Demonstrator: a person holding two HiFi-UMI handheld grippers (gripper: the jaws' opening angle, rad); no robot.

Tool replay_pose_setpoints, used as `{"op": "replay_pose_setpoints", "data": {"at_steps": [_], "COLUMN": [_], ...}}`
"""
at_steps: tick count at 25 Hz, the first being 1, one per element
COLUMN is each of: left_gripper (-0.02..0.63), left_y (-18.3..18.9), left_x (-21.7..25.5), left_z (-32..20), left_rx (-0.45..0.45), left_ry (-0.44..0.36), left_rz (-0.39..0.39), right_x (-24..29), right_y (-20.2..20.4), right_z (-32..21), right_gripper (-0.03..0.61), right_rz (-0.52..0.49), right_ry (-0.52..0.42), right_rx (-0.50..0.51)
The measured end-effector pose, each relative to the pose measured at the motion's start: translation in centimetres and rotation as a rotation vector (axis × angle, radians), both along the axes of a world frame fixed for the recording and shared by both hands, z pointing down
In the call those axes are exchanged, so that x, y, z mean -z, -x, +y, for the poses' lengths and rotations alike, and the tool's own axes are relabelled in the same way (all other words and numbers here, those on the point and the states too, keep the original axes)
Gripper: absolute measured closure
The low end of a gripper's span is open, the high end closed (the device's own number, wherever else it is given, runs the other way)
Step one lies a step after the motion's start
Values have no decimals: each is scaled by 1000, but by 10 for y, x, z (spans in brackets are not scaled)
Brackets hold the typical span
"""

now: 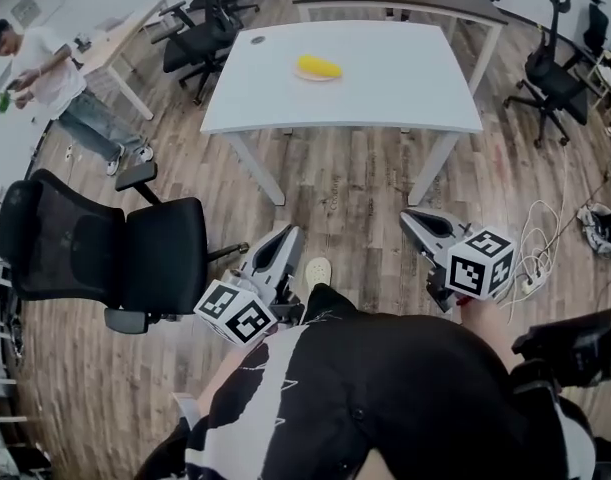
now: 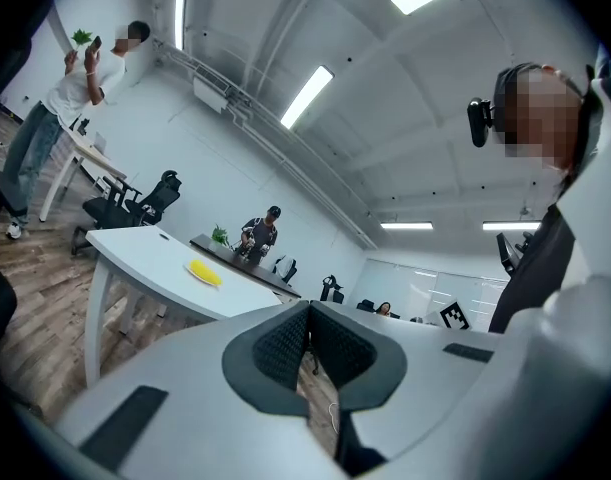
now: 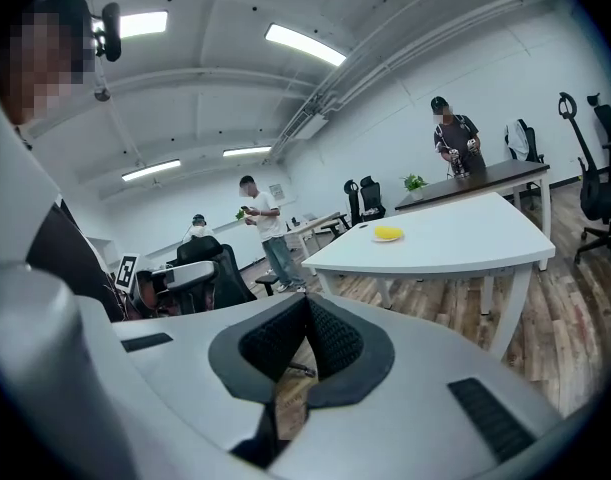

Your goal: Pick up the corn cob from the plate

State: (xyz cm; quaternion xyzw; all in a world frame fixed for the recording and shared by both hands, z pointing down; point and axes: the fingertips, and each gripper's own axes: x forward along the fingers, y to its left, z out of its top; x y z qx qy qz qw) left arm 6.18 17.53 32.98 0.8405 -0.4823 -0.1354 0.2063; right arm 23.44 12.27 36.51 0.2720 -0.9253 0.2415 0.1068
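Far off on a white rectangular table (image 1: 385, 93), a yellow corn cob (image 1: 318, 66) is plated. The left gripper (image 1: 288, 231) and right gripper (image 1: 411, 217) are held closed, empty; the cob could be knocked away by unopened jaws.

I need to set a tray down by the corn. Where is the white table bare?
The white table is mostly bare: the whole near half up to its front edge, and the right side beyond the corn cob on its plate. The only tighter spot is far left, between the plate and a small dark disc.
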Motion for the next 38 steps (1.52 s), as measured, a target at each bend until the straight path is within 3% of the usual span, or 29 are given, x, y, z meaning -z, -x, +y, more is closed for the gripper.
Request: {"op": "replay_pose_setpoints", "data": {"at_steps": [9, 19, 24, 31, 38], "left_gripper": [600, 600, 600, 600, 600], "left_y": [43, 105, 134, 168, 170], "left_x": [4, 15, 14, 8, -2], "left_z": [-97, -209, -254, -306, -335], "left_rx": [-58, -84, -102, -117, -141], "left_ry": [8, 12, 10, 12, 20], "left_rz": [5, 14, 10, 15, 32], "right_x": [5, 28, 24, 17, 9], "right_y": [49, 87, 114, 147, 145], "right_z": [-81, -189, -233, -274, -297], "right_gripper": [563, 563, 563, 563, 563], "right_rz": [-2, -68, -68, -58, -44], "right_ry": [2, 2, 2, 10, 16], "right_rx": [-32, -168, -190, -205, -231]}}
